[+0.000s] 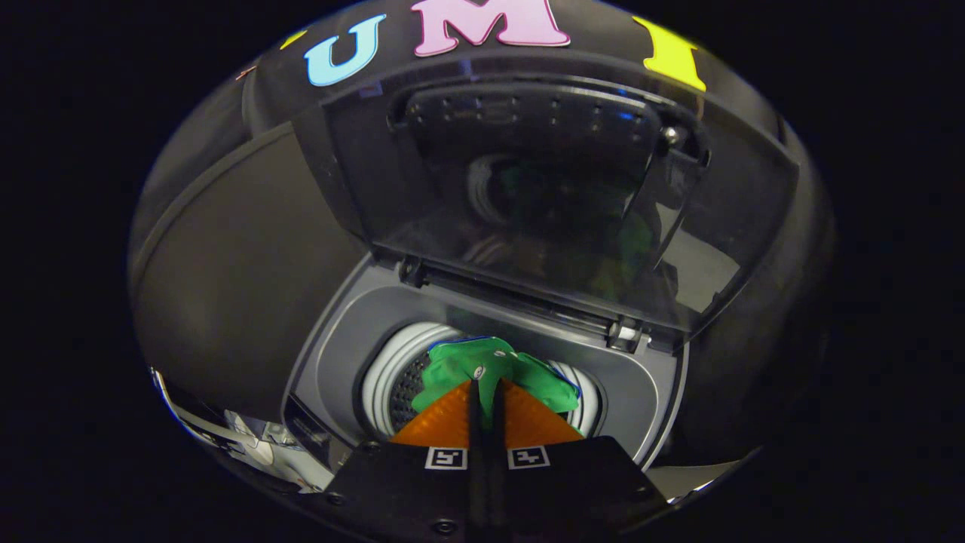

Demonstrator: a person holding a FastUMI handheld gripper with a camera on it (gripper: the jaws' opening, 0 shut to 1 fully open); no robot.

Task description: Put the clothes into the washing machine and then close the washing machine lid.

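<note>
Gripper view puts you right over the open washing machine [324, 354], with your jaws pressed nearly together and pinching a fold of the green garment [490, 369] at their tips. The cloth bunches just ahead of the fingers and hangs over the mouth of the drum [396, 369], so you look to be in the loading step, with the garment carried to the opening but not yet let go.

Your next move, as I judge it, calls for lowering the cloth further into the drum, then spreading the jaws so it drops clear of the rim. Only after that does the lid [558, 196] come into play.

That lid stands raised behind the opening, hinged along the back edge; it is a dark, glossy, see-through panel that mirrors the drum and the green cloth. The garment is soft, limp and crumpled, with a blue edge showing. The drum has a pale ribbed ring around a perforated metal wall, set in a smooth grey plastic surround.
</note>
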